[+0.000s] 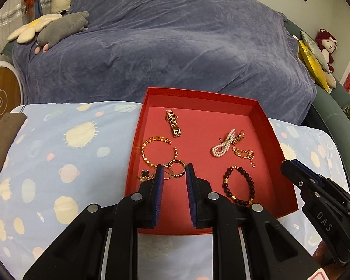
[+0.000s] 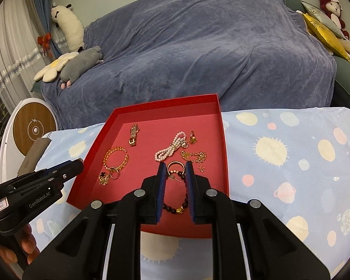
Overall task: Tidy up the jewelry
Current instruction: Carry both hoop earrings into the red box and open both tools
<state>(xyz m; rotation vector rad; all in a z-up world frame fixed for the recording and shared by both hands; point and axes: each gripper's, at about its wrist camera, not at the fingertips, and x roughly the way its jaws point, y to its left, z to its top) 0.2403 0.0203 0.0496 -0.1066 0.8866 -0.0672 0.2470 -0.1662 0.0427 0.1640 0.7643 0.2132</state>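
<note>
Left wrist view is showing the red tray (image 1: 198,98) sitting on the patterned surface (image 1: 58,154), holding a beaded bracelet (image 1: 239,184), pearl strand (image 1: 222,145), gold watch (image 1: 173,122) and ring (image 1: 177,166). Left tool (image 1: 174,171) and right tool (image 2: 174,169) are hovering above it, fingers slightly apart, gripping nothing.
</note>
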